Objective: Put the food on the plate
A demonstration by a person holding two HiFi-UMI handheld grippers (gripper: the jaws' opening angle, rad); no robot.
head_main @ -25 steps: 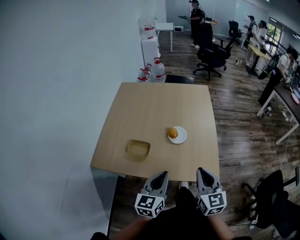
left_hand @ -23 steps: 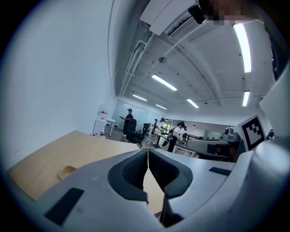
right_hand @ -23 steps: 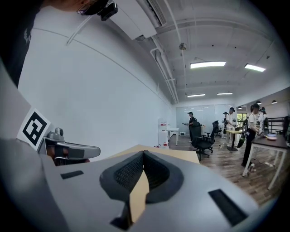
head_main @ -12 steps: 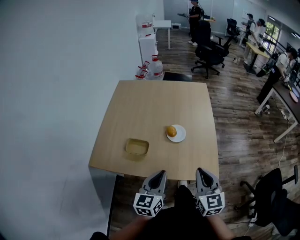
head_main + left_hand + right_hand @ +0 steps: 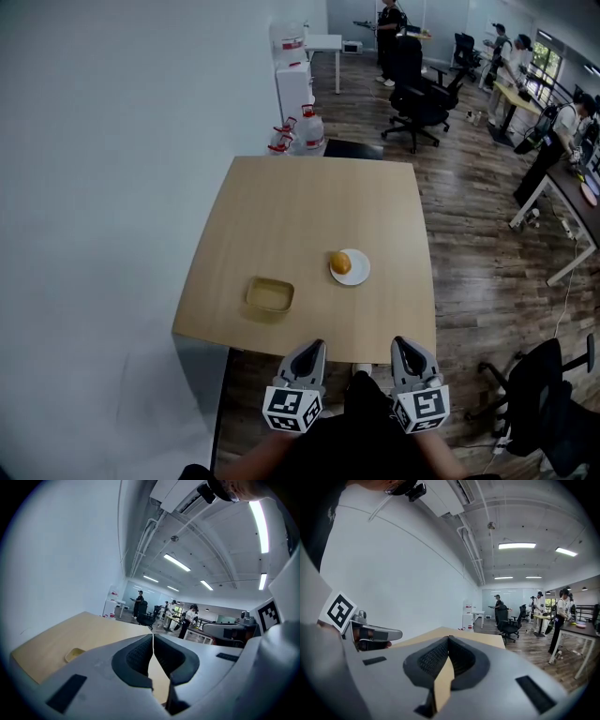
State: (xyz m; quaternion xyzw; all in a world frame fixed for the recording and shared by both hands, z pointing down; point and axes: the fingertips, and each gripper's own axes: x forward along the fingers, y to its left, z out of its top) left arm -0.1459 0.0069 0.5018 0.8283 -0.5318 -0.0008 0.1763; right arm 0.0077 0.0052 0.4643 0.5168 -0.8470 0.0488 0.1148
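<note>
An orange round piece of food lies on a small white plate right of the middle of the wooden table. A shallow yellow container sits near the table's front left; in the left gripper view the container shows low at the left. My left gripper and right gripper hang side by side just short of the table's near edge, away from the food. Both are shut with nothing between the jaws, as the left gripper and right gripper show in their own views.
A white wall runs along the table's left side. Water jugs and a white dispenser stand beyond the far edge. Black office chairs and several people are at the back; another black chair stands at my right.
The table has slid slightly up and left in the head view. Both grippers sit a little lower in the frame and stay shut.
</note>
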